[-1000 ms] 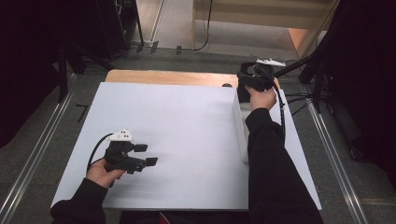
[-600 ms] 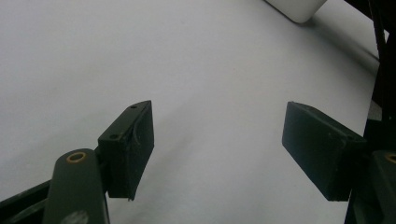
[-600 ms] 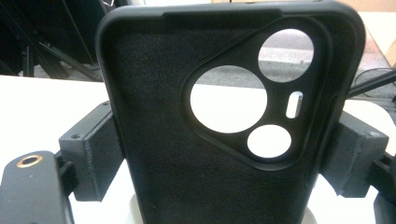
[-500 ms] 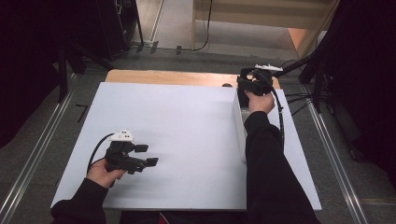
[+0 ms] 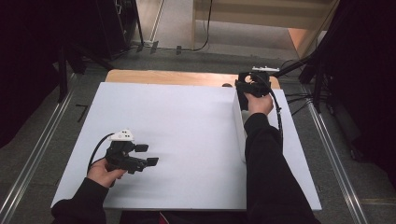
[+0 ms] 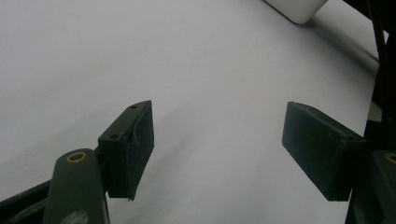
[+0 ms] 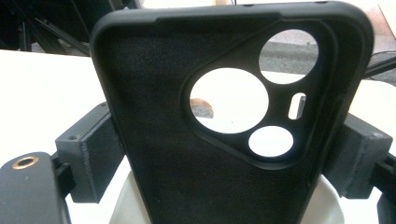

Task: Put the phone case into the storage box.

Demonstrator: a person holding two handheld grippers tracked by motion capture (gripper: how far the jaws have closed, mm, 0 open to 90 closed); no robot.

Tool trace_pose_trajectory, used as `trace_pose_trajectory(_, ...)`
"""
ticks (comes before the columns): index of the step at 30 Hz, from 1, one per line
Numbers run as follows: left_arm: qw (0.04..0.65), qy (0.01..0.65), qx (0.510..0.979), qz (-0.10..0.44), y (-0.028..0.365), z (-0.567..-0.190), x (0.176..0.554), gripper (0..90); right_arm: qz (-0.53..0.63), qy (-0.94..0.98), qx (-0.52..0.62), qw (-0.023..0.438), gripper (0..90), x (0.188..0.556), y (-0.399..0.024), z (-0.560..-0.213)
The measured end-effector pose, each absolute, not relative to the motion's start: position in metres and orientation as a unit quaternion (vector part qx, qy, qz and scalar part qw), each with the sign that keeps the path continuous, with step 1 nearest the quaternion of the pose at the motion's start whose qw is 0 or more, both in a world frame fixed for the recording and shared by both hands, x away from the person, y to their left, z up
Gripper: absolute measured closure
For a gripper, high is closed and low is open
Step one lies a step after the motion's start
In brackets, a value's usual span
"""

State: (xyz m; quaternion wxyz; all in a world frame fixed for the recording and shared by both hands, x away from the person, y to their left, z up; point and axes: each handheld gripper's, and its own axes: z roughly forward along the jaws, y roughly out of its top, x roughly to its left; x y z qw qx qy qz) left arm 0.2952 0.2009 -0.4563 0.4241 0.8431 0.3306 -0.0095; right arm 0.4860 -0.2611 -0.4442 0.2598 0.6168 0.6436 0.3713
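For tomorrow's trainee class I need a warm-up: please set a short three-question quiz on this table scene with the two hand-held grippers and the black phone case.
1. True or false: the left gripper has something between its jaws.
2. What does the right gripper hold? A) a phone case B) a cup C) a cable
3. In the high view, at which part of the white table top is the right gripper: the near left corner or the far right corner?

Key
1. False: its jaws stand apart over bare table.
2. A: the black phone case, with its camera holes at the top, sits between the pads.
3. The far right corner, above the long white box.
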Motion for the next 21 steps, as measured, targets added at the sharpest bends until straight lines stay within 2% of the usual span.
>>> trace_pose_trajectory(7, 0.425, 0.328, 0.844, -0.008, 0.2005, -0.4565, 0.2955, 24.9, 0.378, 0.641, 0.622, 0.243, 5.8, 0.4861, -0.2640, -0.4432)
trace_pose_trajectory(9, 0.425, 0.328, 0.843, -0.009, 0.2005, -0.4566, 0.2955, 24.8, 0.378, 0.642, 0.622, 0.240, 0.7, 0.4866, -0.2639, -0.4428)
trace_pose_trajectory(21, 0.426, 0.330, 0.842, -0.011, 0.2007, -0.4561, 0.2954, 24.9, 0.377, 0.652, 0.615, 0.232, 0.5, 0.4875, -0.2661, -0.4378)
